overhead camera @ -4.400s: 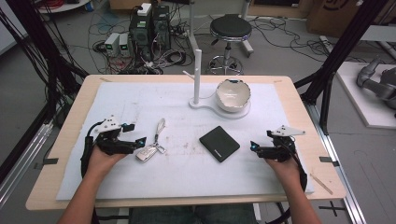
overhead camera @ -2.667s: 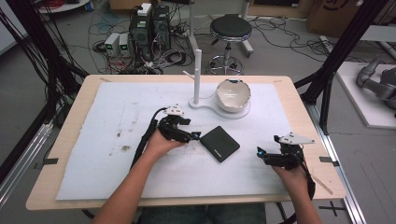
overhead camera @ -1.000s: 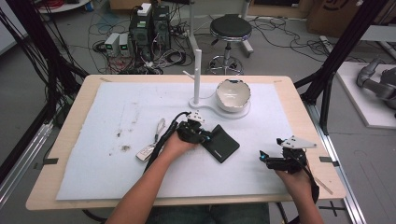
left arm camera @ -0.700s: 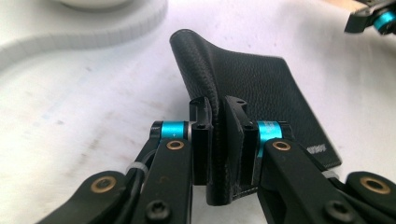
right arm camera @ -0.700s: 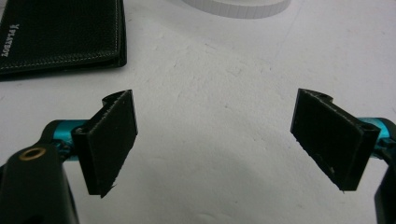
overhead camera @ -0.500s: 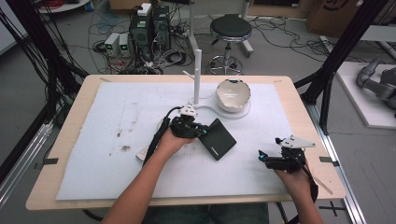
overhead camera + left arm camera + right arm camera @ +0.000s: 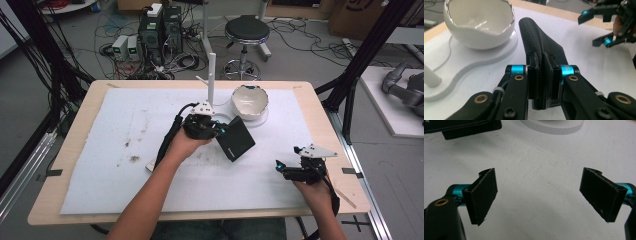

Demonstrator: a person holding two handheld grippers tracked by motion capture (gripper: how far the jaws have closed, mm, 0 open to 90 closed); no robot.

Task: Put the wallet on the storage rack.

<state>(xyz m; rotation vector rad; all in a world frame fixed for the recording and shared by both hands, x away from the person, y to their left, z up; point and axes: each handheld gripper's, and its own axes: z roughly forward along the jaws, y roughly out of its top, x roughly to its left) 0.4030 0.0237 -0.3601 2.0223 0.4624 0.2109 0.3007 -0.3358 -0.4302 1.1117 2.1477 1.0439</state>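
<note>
The black wallet is held raised above the counter, pinched at one edge by the left tongs; with so little gripped, it could be twisted loose or dropped. The right tongs are held apart, empty. The white bowl and upright stand are just beside it and could be struck.

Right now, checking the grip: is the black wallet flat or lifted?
Lifted: the left gripper pinches the black wallet, tilting it off the white mat.
</note>
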